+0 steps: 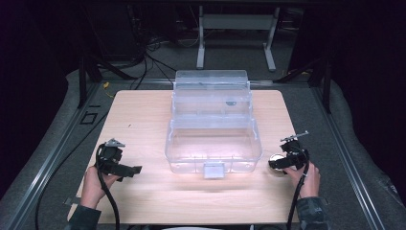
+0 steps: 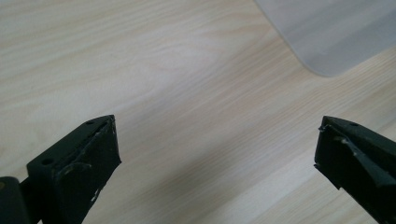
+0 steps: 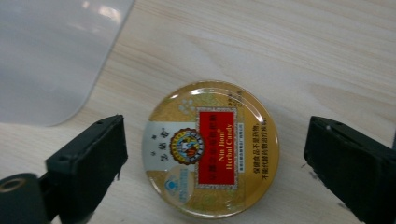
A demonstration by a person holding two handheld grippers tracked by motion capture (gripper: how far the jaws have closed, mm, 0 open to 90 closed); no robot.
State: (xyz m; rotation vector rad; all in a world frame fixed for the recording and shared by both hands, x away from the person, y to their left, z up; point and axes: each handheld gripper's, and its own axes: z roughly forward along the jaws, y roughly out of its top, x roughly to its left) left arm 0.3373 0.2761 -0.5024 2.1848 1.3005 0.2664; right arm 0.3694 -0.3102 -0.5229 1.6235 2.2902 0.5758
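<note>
A round gold candy tin (image 3: 210, 149) with a red label lies flat on the wooden table (image 1: 143, 120), just right of a clear plastic box (image 1: 213, 143). My right gripper (image 3: 215, 135) hovers over the tin (image 1: 275, 156) with its jaws wide open, one on each side and neither touching it. My left gripper (image 1: 135, 171) is at the table's left front, pointing toward the box. Its jaws stand wide apart over bare wood in the left gripper view (image 2: 217, 126), with nothing between them.
The clear box has its lid (image 1: 210, 81) raised at the back and a front latch (image 1: 214, 169). One corner of the box shows in the left gripper view (image 2: 336, 32) and another in the right gripper view (image 3: 46, 60). Cables trail from both grippers toward the near table edge.
</note>
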